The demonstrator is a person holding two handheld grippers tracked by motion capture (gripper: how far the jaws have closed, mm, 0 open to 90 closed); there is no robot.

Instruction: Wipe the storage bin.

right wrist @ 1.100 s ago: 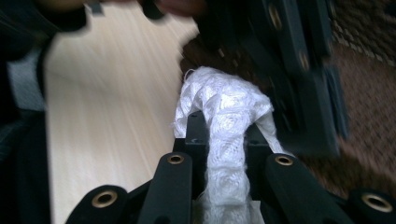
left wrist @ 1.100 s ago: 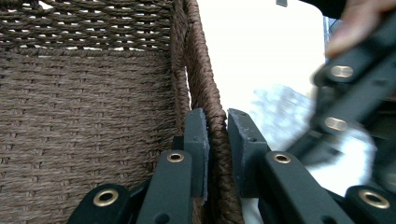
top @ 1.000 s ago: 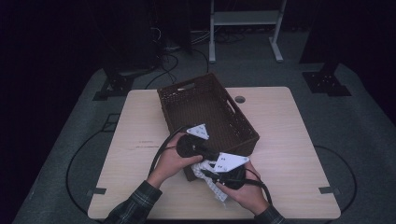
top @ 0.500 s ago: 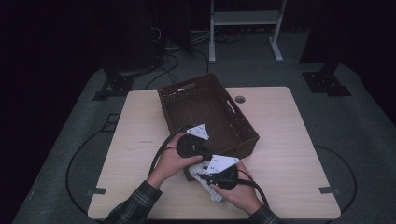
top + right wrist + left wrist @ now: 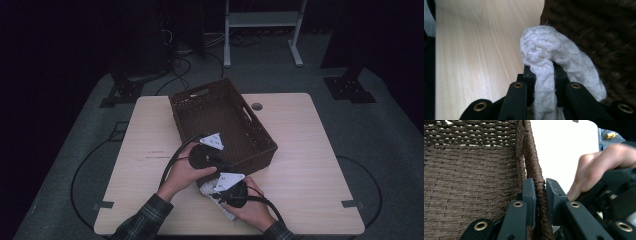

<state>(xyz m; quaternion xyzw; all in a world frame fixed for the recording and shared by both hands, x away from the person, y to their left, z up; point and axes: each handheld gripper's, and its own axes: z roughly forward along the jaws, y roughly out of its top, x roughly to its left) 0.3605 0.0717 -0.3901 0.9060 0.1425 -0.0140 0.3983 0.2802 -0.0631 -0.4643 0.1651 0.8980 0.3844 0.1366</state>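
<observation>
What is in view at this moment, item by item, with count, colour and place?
Basket: one, dark brown woven, on the table's middle, angled; its near rim sits between the left gripper's jaws.
Cloth: one, white knitted, at the basket's near corner, pinched by the right gripper.
Table: one, light wood, with a round hole near its far edge.
Shelf frame: one, white, on the floor beyond the table.
Stand bases: two, black, on the floor at the table's far corners.
Left gripper: one, black, shut on the basket rim.
Right gripper: one, black, shut on the cloth.
Hands: two, each gripping a gripper; plaid sleeves at the near edge.
</observation>
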